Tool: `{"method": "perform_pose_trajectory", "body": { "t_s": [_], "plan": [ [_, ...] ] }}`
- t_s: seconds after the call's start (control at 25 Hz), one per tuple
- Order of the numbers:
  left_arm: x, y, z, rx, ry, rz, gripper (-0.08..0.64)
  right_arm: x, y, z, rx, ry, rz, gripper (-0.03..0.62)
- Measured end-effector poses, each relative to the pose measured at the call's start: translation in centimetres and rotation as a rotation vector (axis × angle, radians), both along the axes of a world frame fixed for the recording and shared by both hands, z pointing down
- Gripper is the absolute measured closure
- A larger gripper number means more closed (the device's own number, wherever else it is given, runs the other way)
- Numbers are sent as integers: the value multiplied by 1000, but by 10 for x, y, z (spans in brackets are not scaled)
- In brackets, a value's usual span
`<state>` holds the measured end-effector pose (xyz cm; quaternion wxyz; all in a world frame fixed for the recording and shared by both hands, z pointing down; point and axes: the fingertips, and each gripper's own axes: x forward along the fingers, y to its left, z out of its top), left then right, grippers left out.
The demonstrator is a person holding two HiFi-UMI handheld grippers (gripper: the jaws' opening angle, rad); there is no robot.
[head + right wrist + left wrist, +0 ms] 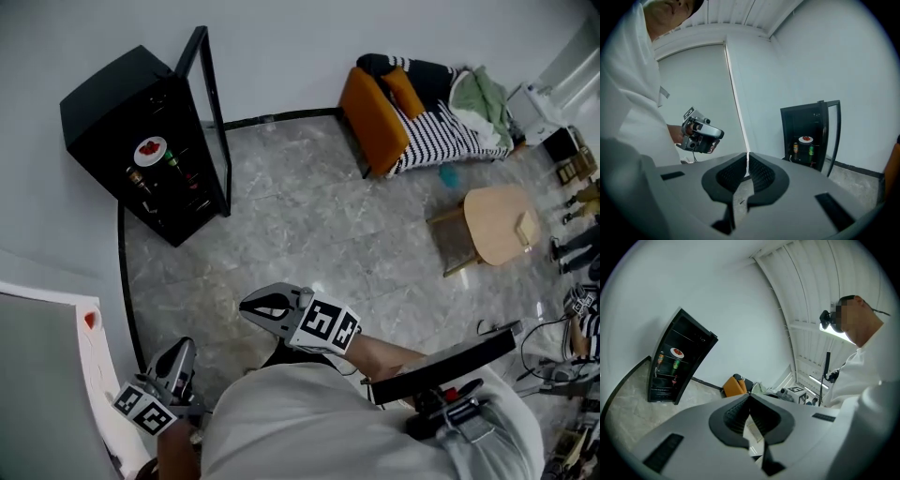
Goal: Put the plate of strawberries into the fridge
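A small black fridge (pixel 141 141) stands against the wall at the far left with its glass door (pixel 214 122) swung open. The white plate of strawberries (pixel 150 148) rests on its top shelf, above bottles and cans. The plate (pixel 677 352) also shows in the left gripper view, and again as a small plate (pixel 805 139) in the right gripper view. Both grippers are held close to the person's body, far from the fridge. My left gripper (pixel 181 352) is shut and empty. My right gripper (pixel 247 307) is shut too, with nothing between its jaws.
An orange armchair (pixel 375 117) with a striped blanket stands at the back wall. A round wooden stool (pixel 502 225) sits on the right, cables and gear beyond it. A white tabletop (pixel 94 375) with one red strawberry (pixel 90 321) lies at the lower left. Grey marble floor separates me from the fridge.
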<state>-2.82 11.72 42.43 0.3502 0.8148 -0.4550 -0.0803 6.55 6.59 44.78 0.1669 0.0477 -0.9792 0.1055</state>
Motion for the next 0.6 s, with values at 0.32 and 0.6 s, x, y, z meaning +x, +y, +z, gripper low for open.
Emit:
{"method": "perform_pose_trajectory", "body": {
  "t_s": [0.32, 0.6],
  "plan": [
    [-9, 92, 14, -11, 31, 48, 548, -31, 114, 0, -7, 18, -44, 566],
    [-11, 129, 16, 5, 73, 53, 546, -40, 166, 1, 11, 29, -72, 566]
  ]
}}
